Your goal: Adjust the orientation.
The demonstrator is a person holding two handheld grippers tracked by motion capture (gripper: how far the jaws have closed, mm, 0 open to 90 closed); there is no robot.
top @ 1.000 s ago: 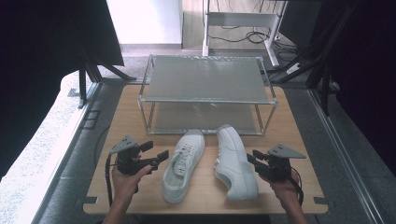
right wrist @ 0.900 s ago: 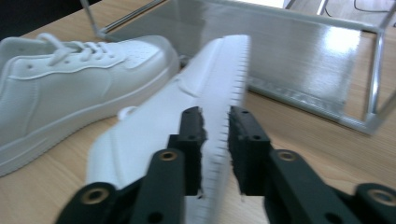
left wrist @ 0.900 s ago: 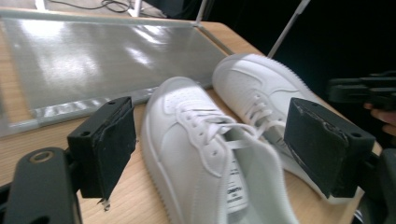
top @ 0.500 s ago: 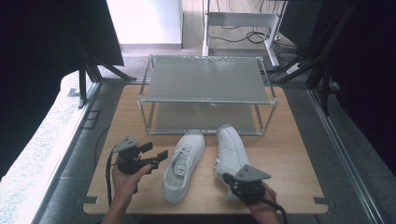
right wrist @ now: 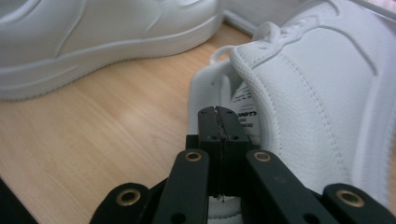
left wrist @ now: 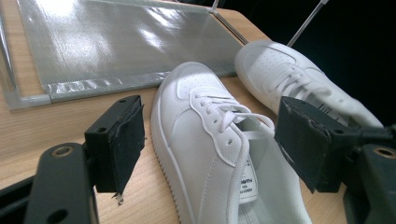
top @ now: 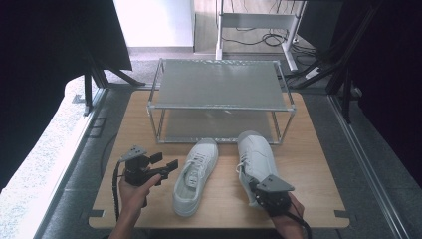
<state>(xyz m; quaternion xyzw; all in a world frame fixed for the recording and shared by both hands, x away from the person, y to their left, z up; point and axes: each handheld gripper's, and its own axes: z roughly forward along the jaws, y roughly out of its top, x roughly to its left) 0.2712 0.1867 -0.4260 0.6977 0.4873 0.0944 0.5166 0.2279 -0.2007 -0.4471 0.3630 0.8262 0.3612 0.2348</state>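
Right gripper view: tool (right wrist: 218,122) (closed) at shoe (right wrist: 322,93)

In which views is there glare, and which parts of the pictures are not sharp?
Left gripper view: strong glare on the rack's lower shelf; the left gripper looks soft at its near jaws, while the left shoe is sharp. Right gripper view: the right gripper is sharp, but the left shoe behind is blurred. High view: even light on the table, dark surroundings.

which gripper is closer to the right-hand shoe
Right. The right gripper is at the heel of the right-hand shoe; the left gripper sits beyond the other shoe.
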